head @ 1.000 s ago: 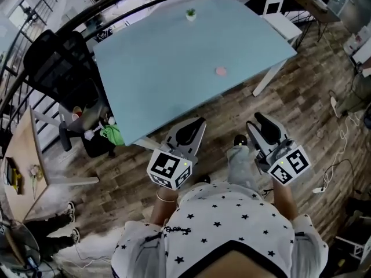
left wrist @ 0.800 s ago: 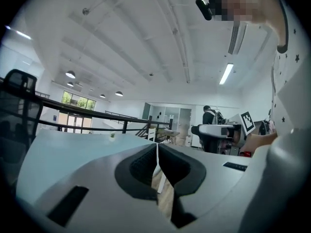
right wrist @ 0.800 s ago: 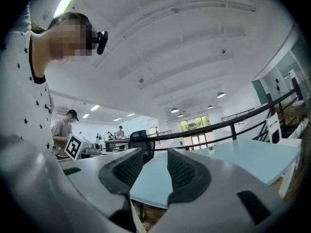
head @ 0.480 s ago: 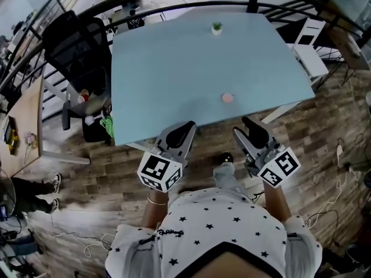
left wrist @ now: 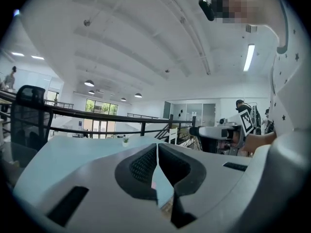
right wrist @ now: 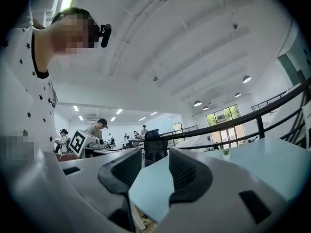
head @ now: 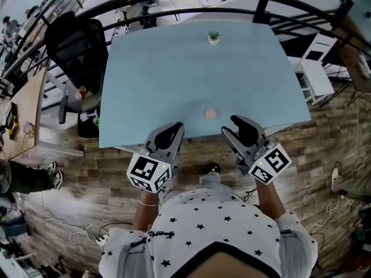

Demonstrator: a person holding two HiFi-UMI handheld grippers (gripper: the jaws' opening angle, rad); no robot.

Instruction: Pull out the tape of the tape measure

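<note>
step: reach pink disc (head: 210, 114) — probably the tape measure — on desk (head: 174, 68) | left gripper (head: 170, 133) jaws clenched, empty | right gripper (head: 232, 126) jaws just opening, empty | tip: steady case, pinch tab

Open-plan office loft. A wide pale-blue table (head: 174, 80) stands on a floor (head: 93, 175) of dark wood planks. A black metal railing (head: 262, 9) curves just behind the table's far edge. A black mesh office chair (head: 72, 36) sits off the table's far-left corner, and a white chair (head: 317, 68) stands off its right side. A tiny potted plant (head: 214, 37) rests near the table's far edge. Left of the table is a pale wooden desk (head: 26, 112). White cables (head: 69, 227) trail over the floor on the table's near-left side. Above the table, a white ribbed ceiling (left wrist: 146, 38) carries a strip light (left wrist: 250, 57) and round lamps (left wrist: 89, 83). Beyond the railing, tall windows (left wrist: 99, 114) glow with daylight.
</note>
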